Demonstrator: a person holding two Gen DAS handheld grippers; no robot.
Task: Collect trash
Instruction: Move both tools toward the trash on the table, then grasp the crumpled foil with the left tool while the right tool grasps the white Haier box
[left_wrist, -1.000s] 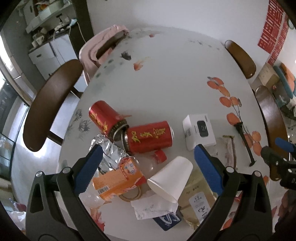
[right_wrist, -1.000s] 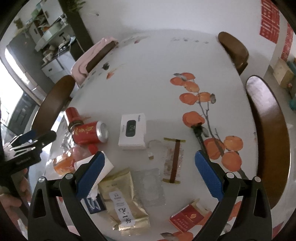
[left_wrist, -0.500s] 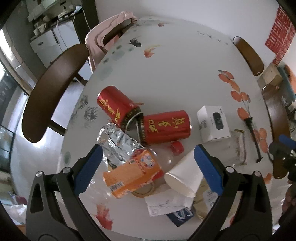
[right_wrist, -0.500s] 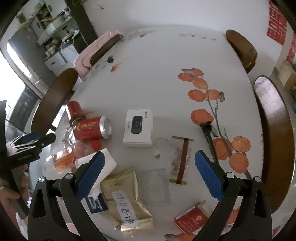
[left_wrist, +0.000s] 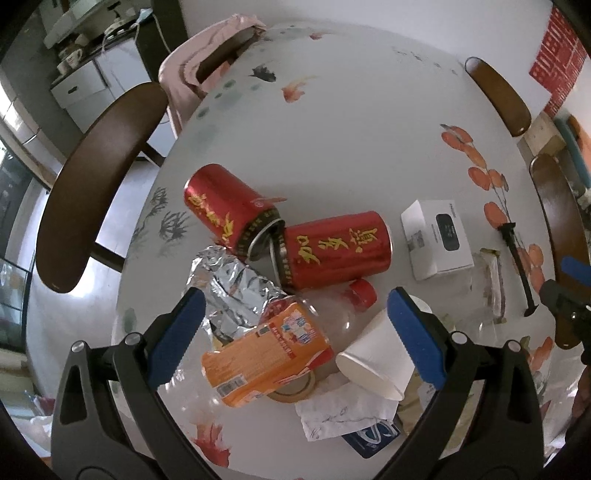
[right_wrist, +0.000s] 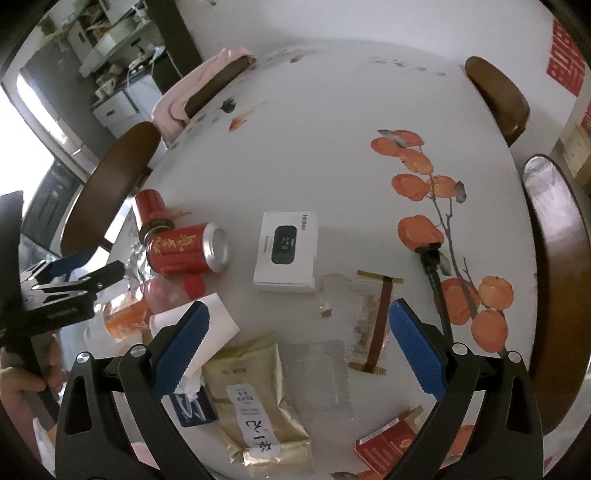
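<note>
Trash lies on a round white table (left_wrist: 351, 140). In the left wrist view, two red cans (left_wrist: 332, 249) lie mouth to mouth, with crumpled foil (left_wrist: 229, 288), an orange-labelled plastic bottle (left_wrist: 266, 354), a white paper cup (left_wrist: 376, 358) and crumpled paper (left_wrist: 343, 413) nearer me. My left gripper (left_wrist: 295, 336) is open and empty, above the bottle. In the right wrist view, my right gripper (right_wrist: 295, 347) is open and empty above a clear plastic wrapper (right_wrist: 325, 376), beside a gold packet (right_wrist: 255, 398).
A white box (right_wrist: 286, 251) lies mid-table, with a brown ribbon strip (right_wrist: 380, 321), a black tool (right_wrist: 436, 280) and a red packet (right_wrist: 388, 439). Dark wooden chairs (left_wrist: 96, 181) ring the table; one (right_wrist: 207, 88) carries pink cloth.
My left gripper has drawn nearer to the cans and the bottle, which look larger. My right gripper has shifted slightly; the table items sit a little further right and lower in its view.
</note>
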